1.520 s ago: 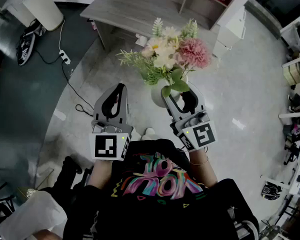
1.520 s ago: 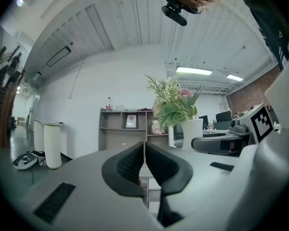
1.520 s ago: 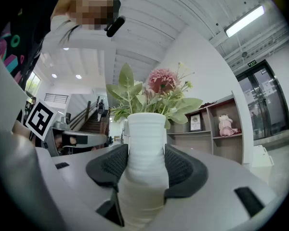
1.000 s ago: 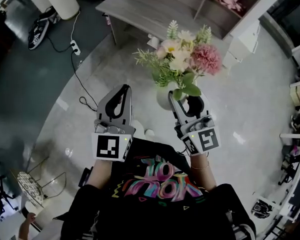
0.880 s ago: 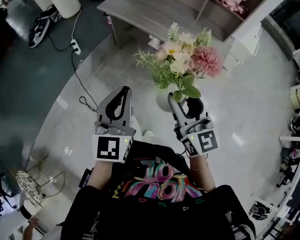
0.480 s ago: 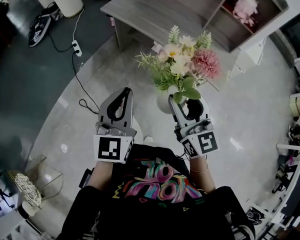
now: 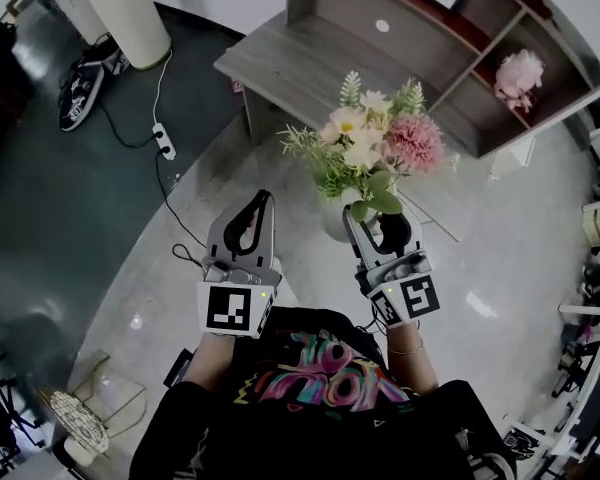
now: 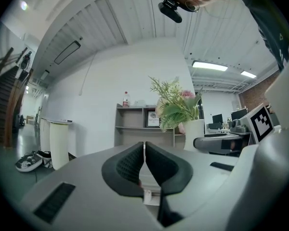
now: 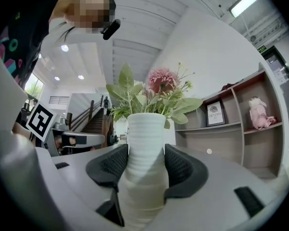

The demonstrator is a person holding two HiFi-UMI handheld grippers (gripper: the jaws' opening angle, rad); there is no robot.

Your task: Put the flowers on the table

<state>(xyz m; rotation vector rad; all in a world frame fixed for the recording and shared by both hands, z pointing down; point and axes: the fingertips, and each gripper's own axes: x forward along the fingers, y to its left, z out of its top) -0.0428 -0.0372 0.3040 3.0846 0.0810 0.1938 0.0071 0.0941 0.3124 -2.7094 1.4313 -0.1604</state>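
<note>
While your right claw (image 9: 145, 164) clamps the white ribbed vase (image 9: 144, 134) of flowers (image 7: 375, 143) upright above the floor (image 7: 180, 258), the grey desk (image 7: 300, 63) lies straight ahead, its near edge just beyond the blooms; your left claw (image 8: 144, 160) is closed and empty.

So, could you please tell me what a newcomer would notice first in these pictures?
The bunch of pink, cream and green flowers stands out at the centre, in a ribbed white vase gripped by the right tool in front of the person. The left tool beside it is shut and empty. Beyond the flowers stands the grey table.
</note>
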